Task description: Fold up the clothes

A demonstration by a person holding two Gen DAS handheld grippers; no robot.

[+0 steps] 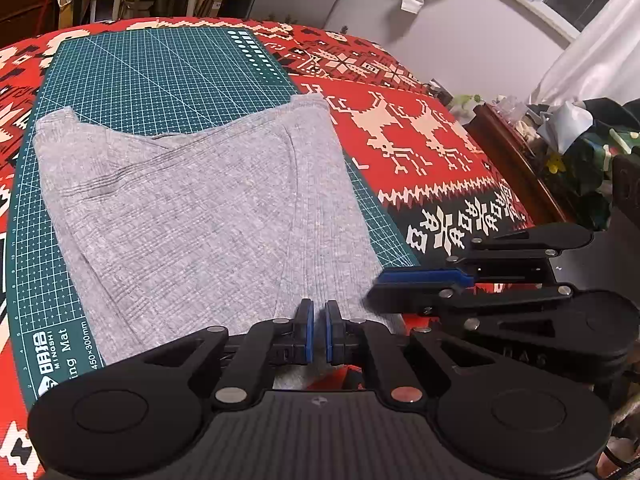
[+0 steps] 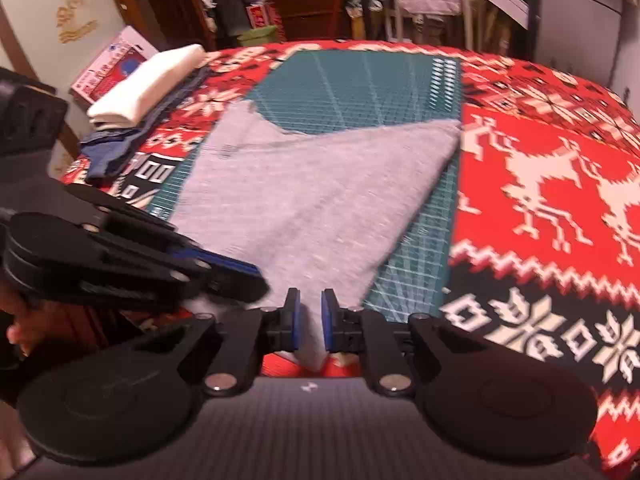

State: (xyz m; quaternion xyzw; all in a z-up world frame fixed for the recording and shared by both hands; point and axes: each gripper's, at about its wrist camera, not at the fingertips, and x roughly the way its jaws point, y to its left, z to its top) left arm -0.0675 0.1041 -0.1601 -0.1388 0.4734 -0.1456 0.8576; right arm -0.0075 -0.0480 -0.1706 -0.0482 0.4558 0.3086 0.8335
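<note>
Stack of folded clothes (image 2: pixel 148 84), white on top, sits far left on the red patterned blanket (image 2: pixel 560 184). Grey garment (image 1: pixel 192 208) lies across the green cutting mat (image 1: pixel 152 76), near edge pulled up twd both grippers. Left gripper (image 1: pixel 320 330): pads nearly together w/ grey cloth running between, pinching the hem. Right gripper (image 2: pixel 310 320), just beside it: narrow gap, grey fabric clamped in it. View from right wrist is blurred.
</note>
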